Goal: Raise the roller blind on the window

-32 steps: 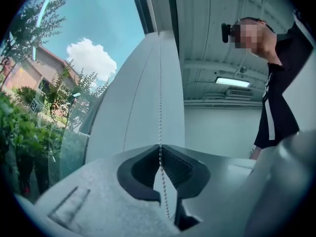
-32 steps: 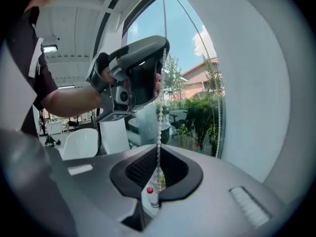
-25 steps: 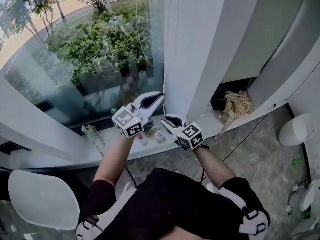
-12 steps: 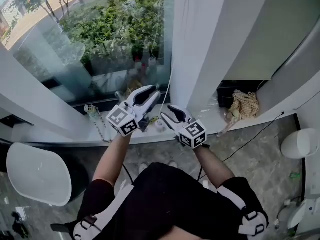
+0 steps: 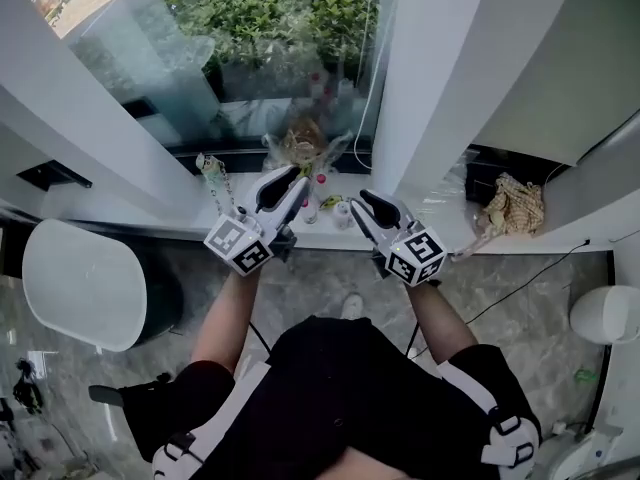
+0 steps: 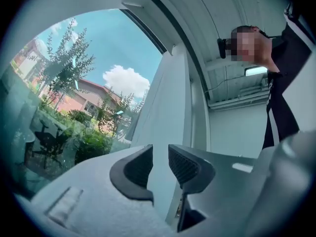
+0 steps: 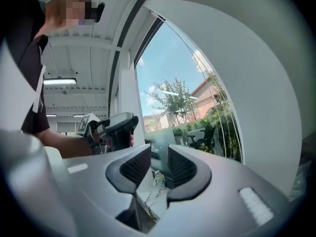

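Observation:
The blind's thin white pull cord (image 5: 366, 78) hangs down the glass beside the white pillar (image 5: 430, 88); it also shows as beaded strands (image 7: 224, 127) at the window's right edge. The blind itself I cannot make out. My left gripper (image 5: 297, 180) (image 6: 160, 154) is over the sill, left of and below the cord's loop. Its jaws have just been opening and nothing is between them. My right gripper (image 5: 362, 200) (image 7: 159, 157) is beside it, pointing at the sill. Its jaws have just been closing, a gap remains, and nothing is between them.
On the white sill (image 5: 300, 230) lie a metal chain (image 5: 212, 176) and small bottles (image 5: 343, 211). A white chair (image 5: 90, 283) stands at the left. A crumpled cloth (image 5: 515, 203) lies in a dark recess at the right. A black cable (image 5: 520, 283) runs across the stone floor.
Both grippers have come away from the cord at the pillar's edge and now sit lower, over the sill. The left jaws have opened. The head view has tilted further down.

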